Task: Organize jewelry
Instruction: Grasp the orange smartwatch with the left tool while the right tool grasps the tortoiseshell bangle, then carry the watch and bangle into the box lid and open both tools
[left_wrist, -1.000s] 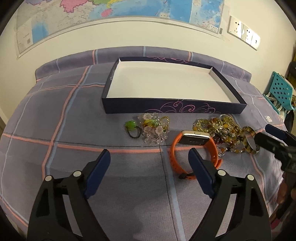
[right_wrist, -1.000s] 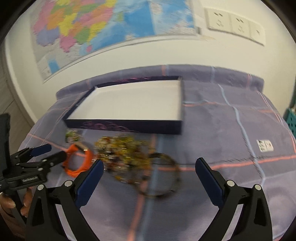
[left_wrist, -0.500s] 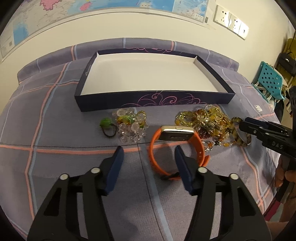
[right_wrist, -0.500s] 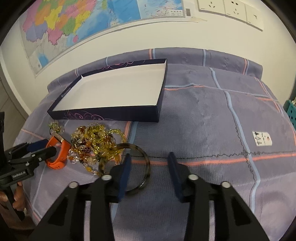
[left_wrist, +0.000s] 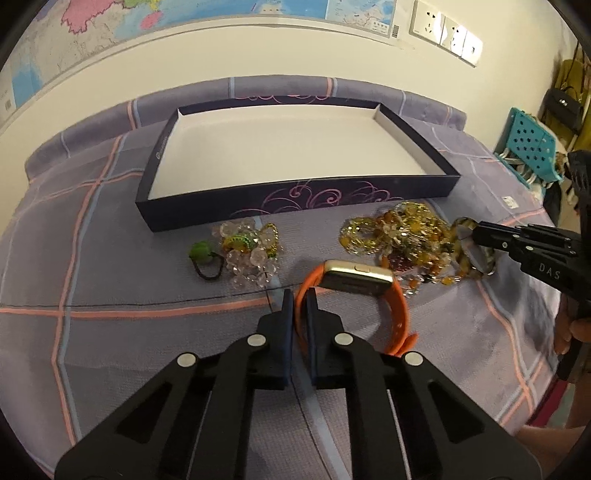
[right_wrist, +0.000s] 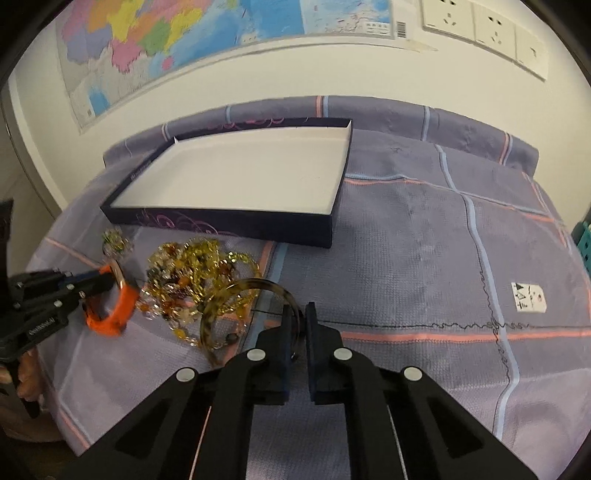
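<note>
right tongs (left_wrist: 476, 233): "DAS" | left tongs (right_wrist: 107, 282): lettering blurred, maybe "GeoBaseAI"

A surface draped in a purple cloth (left_wrist: 110, 258) with pink and pale blue stripes carries a shallow dark box (left_wrist: 299, 201) with a white inside and pink swirls on its front wall. Just in front of the box lie a cluster of clear beads (left_wrist: 251, 251) with a green hair tie (left_wrist: 201, 253) beside it, a heap of gold and amber beads (left_wrist: 399, 232), an orange-strapped watch (left_wrist: 356, 282) and a tortoiseshell bangle (right_wrist: 243, 295). A small white label (right_wrist: 528, 297) sits well to the box's right.
</note>
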